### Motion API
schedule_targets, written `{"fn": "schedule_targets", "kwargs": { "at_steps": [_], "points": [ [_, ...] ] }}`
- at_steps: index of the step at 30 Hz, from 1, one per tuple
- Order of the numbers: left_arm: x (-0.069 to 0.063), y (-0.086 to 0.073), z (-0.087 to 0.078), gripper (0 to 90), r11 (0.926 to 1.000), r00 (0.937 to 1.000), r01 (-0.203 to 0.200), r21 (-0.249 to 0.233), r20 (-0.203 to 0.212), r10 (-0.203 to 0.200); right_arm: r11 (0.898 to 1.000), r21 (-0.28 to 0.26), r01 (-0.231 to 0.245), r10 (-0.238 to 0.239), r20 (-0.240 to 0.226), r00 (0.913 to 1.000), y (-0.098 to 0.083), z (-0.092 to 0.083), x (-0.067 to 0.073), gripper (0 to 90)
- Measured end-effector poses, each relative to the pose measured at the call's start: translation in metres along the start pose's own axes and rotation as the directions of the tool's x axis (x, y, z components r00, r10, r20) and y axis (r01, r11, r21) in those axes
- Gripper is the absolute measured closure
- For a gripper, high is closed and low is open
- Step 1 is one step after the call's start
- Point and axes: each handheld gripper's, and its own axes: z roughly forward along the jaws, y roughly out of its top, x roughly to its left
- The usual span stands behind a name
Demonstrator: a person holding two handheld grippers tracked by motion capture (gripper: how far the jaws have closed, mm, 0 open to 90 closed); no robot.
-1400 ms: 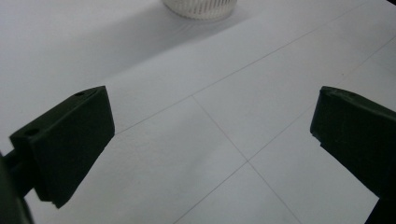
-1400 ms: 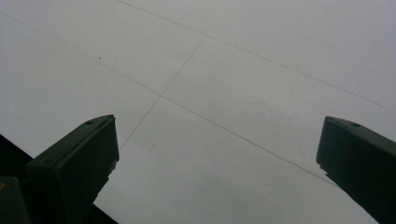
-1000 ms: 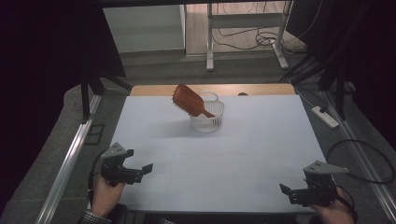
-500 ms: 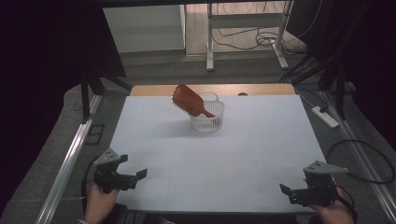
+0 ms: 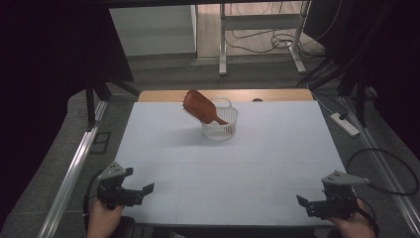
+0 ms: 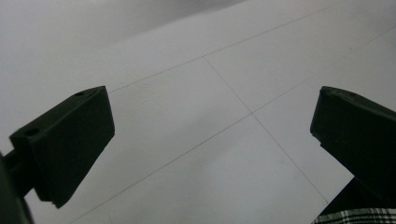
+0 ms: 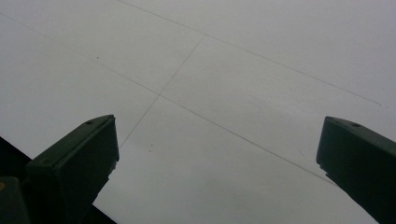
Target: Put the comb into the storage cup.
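Observation:
A brown wooden hairbrush (image 5: 198, 106) leans head-up out of a small white wire basket (image 5: 220, 129) at the far middle of the white table (image 5: 257, 163). My left gripper (image 5: 143, 191) is at the near left corner, open, nothing between its jaws; its own view (image 6: 210, 140) looks down on bare tabletop. My right gripper (image 5: 303, 202) is at the near right edge, also open and empty, its own view (image 7: 215, 154) facing bare table. Both are far from the basket.
Metal rails (image 5: 69, 173) run along both sides of the table. A power strip (image 5: 344, 124) lies beyond the right edge, with cables (image 5: 381, 168) on the floor. A table frame (image 5: 223, 44) stands behind.
My left gripper has drawn back toward the near left corner of the table. The right gripper, the hairbrush and the basket have stayed put.

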Motion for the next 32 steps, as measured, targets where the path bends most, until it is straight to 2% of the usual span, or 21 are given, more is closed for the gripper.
{"fn": "schedule_targets", "kwargs": {
  "at_steps": [26, 32],
  "points": [
    [-0.004, -0.0076, -0.0071, 0.0, 0.9996, 0.9998, 0.002, 0.03, -0.022, -0.001, 1.0, 0.002, -0.008, 0.008, 0.008, 0.9999, 0.0004, 0.0003, 0.0001, 0.0],
    [-0.0027, -0.008, -0.0074, 0.0, 0.9994, 0.9998, 0.014, 0.033, -0.015, -0.013, 1.0, 0.005, -0.002, 0.002, 0.009, 1.0, 0.0005, 0.0008, 0.0002, 0.0]
  ]
}}
